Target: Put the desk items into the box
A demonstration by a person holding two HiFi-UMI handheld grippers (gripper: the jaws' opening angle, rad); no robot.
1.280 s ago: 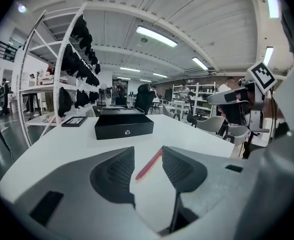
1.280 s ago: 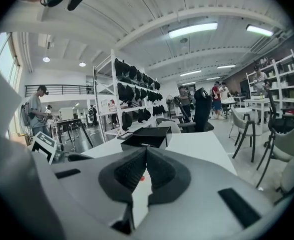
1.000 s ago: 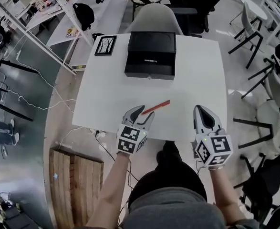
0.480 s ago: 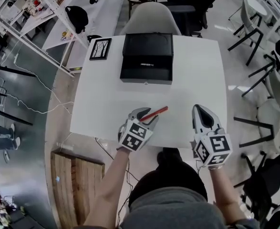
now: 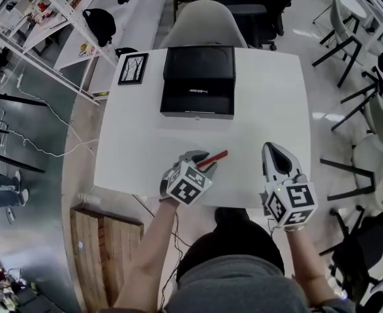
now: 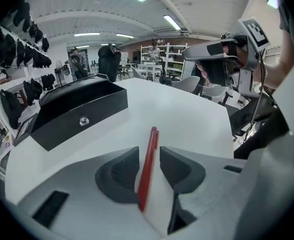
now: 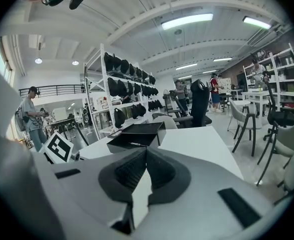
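A red pen lies on the white table near the front edge. My left gripper is down around its near end, and the pen runs between the two pads. The jaws are closing, with a thin gap still showing beside the pen. An open black box stands at the table's far middle, also visible in the left gripper view as the box. My right gripper rests at the front right, shut and holding nothing.
A framed picture lies left of the box at the far left corner. A grey chair stands behind the table. A wooden pallet is on the floor at the left, more chairs at the right.
My left gripper has slid forward so the pen's near end lies between its jaws, and the jaws have narrowed. The right gripper has stayed put.
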